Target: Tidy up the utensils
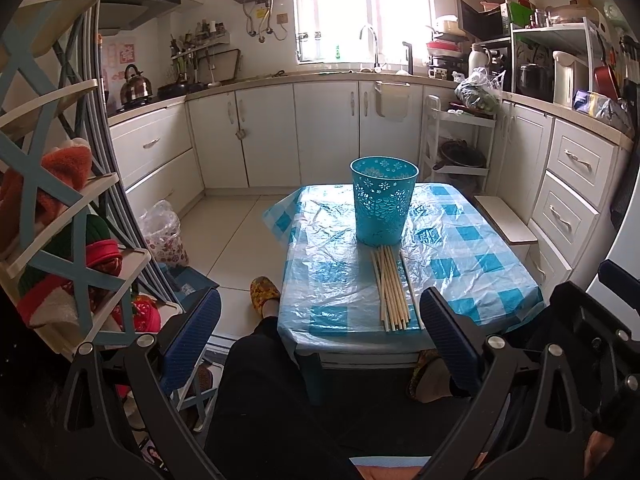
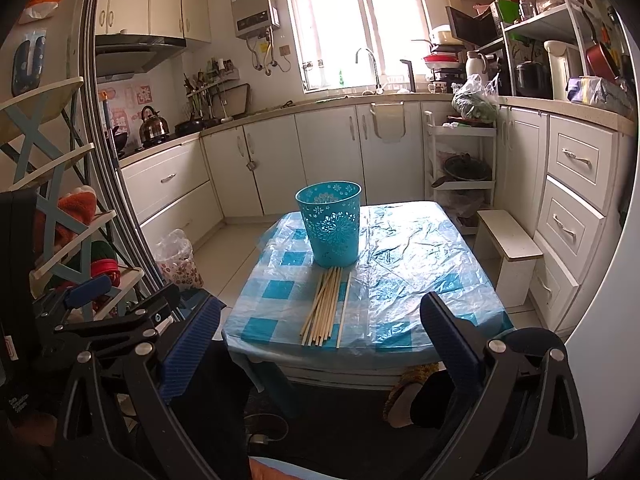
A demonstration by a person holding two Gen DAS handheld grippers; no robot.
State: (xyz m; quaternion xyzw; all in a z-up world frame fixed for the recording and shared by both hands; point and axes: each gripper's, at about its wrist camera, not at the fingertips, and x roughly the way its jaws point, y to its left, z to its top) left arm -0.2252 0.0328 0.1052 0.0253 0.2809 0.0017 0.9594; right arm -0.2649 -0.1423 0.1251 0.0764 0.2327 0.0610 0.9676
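Several wooden chopsticks (image 1: 392, 288) lie in a loose bundle on the small table (image 1: 480, 264), just in front of an upright teal perforated basket (image 1: 383, 200). They show in the right wrist view too: chopsticks (image 2: 326, 306), basket (image 2: 330, 224), table (image 2: 420, 272). My left gripper (image 1: 320, 344) is open and empty, held short of the table's near edge, above my lap. My right gripper (image 2: 320, 344) is open and empty, also short of the near edge. The left gripper's body shows at the left of the right wrist view.
The table wears a blue-checked cloth under crinkled clear plastic. A white step stool (image 2: 510, 240) stands to its right, a bagged bin (image 1: 166, 236) on the floor to its left. A blue-and-white shelf rack (image 1: 60, 216) stands close at left. Kitchen cabinets line the back.
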